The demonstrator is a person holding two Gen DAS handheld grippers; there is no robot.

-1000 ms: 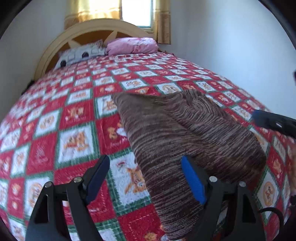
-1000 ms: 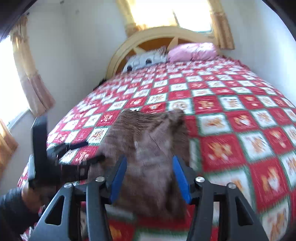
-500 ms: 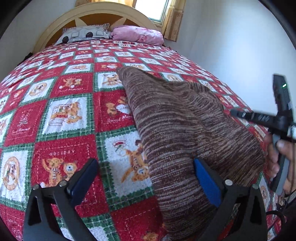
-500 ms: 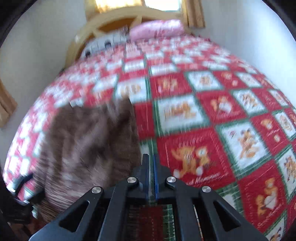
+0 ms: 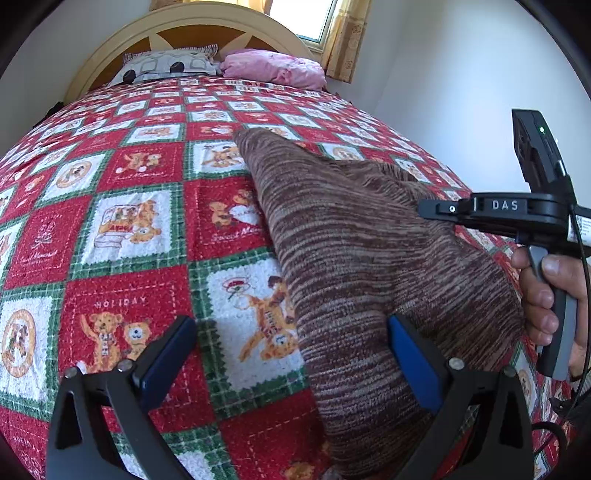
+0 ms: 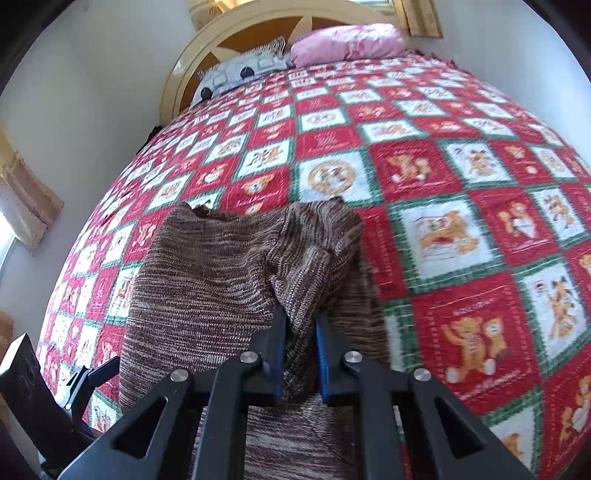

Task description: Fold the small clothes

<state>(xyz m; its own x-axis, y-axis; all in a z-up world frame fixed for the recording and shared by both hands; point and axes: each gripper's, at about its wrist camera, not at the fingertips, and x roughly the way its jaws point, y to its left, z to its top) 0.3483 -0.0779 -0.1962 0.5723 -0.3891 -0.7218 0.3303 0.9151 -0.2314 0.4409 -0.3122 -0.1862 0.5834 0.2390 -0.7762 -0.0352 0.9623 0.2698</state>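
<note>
Two grippers: we see R gripper point(image 6: 301, 332) pinching a raised fold of brown knit garment point(image 6: 221, 280), jaws nearly closed after slight reopening; L gripper point(image 5: 291, 354) fully spread, holding nothing, one pad over garment edge.

A home bedroom: quilted bed point(image 5: 122, 229), pillows point(image 5: 273, 68), headboard point(image 5: 192, 29), curtained window point(image 5: 345, 40).

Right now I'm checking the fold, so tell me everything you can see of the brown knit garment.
The brown knit garment is striped, marled brown and tan, soft-looking. It lies spread on the red patchwork quilt. The right gripper pinches a raised fold of it; the left gripper stands open over its near edge.
</note>
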